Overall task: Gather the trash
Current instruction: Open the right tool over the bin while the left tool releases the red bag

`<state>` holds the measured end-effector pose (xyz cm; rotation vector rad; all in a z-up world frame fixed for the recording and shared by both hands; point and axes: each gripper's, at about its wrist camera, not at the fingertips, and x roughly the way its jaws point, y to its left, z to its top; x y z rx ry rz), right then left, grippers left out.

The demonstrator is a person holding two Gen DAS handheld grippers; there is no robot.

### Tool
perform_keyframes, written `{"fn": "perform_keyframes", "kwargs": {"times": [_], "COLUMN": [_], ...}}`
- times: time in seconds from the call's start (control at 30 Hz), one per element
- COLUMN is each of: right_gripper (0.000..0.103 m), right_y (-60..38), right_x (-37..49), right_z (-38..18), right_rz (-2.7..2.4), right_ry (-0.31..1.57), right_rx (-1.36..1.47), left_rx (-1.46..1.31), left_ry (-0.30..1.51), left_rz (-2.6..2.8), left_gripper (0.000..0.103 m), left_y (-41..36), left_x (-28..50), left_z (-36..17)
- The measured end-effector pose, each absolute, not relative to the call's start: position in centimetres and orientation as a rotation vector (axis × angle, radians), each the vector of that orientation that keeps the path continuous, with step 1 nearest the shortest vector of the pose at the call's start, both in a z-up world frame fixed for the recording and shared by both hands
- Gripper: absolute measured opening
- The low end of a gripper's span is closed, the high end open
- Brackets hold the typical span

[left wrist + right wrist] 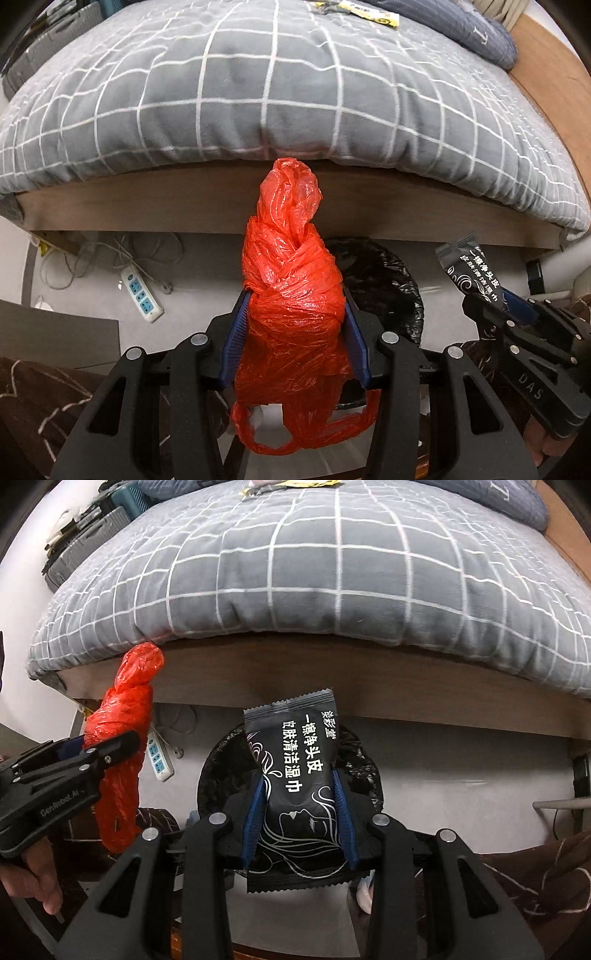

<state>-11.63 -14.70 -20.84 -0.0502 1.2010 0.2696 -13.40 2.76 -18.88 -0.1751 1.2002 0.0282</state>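
My left gripper (295,299) is shut on a knotted red plastic bag (291,280), held upright above the floor; it also shows in the right wrist view (122,720). My right gripper (299,779) is shut on a black wet-wipe packet with white print (295,775), which also shows in the left wrist view (472,273). Below and behind both hangs a trash bin lined with a black bag (384,280), also seen under the packet in the right wrist view (221,768). More wrappers (369,11) lie on the bed's far side.
A bed with a grey checked quilt (258,92) and a wooden frame (184,206) fills the background. A white power strip (142,295) and cables lie on the floor at the left. A suitcase (85,539) stands beyond the bed's left.
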Motion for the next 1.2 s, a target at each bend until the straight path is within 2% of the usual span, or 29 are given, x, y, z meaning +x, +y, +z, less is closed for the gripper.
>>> {"fn": "perform_keyframes", "kwargs": {"times": [0.1,0.23,0.27,0.33,0.4,0.53,0.6,0.77,0.9,1.2], "right_gripper": [0.036,0.043,0.049,0.053,0.061,0.068,0.078,0.084,0.093,0.095], "right_y": [-13.4,-12.1,-11.9,-11.5,-11.1,-11.0,-11.2,-12.8,-13.8,-17.3], "right_x": [-11.4,-11.3,-11.2,-11.1,-11.3,-11.3,-11.3,-10.9,-10.9,-10.7], "right_z": [-21.3,-21.3,-21.3,-21.3,-21.2,-20.6,-19.9,-18.8,-18.1,-17.3], "right_rz": [0.289,0.303,0.306,0.308,0.314,0.304,0.293,0.250,0.226,0.147], "right_ry": [1.212,1.207,1.207,1.206,1.201,1.175,1.139,1.103,1.067,1.019], "right_rx": [-0.056,-0.061,-0.059,-0.056,-0.061,-0.081,-0.089,-0.079,-0.088,-0.079], "left_rx": [-0.184,-0.200,-0.202,-0.210,-0.215,-0.210,-0.206,-0.183,-0.161,-0.124], "left_ry": [1.204,1.218,1.222,1.230,1.233,1.225,1.221,1.212,1.206,1.202], "left_rz": [0.043,0.069,0.078,0.089,0.093,0.081,0.068,0.042,0.019,-0.016], "left_gripper": [0.046,0.046,0.046,0.046,0.046,0.046,0.046,0.046,0.046,0.046], "left_y": [3.7,5.1,5.4,6.1,6.3,6.0,5.6,3.9,2.3,-1.2], "left_x": [-13.5,-14.1,-14.1,-14.4,-14.5,-14.5,-14.5,-14.0,-13.5,-12.5], "left_z": [-19.2,-19.8,-19.9,-20.3,-20.4,-20.2,-20.0,-19.6,-19.1,-18.5]}}
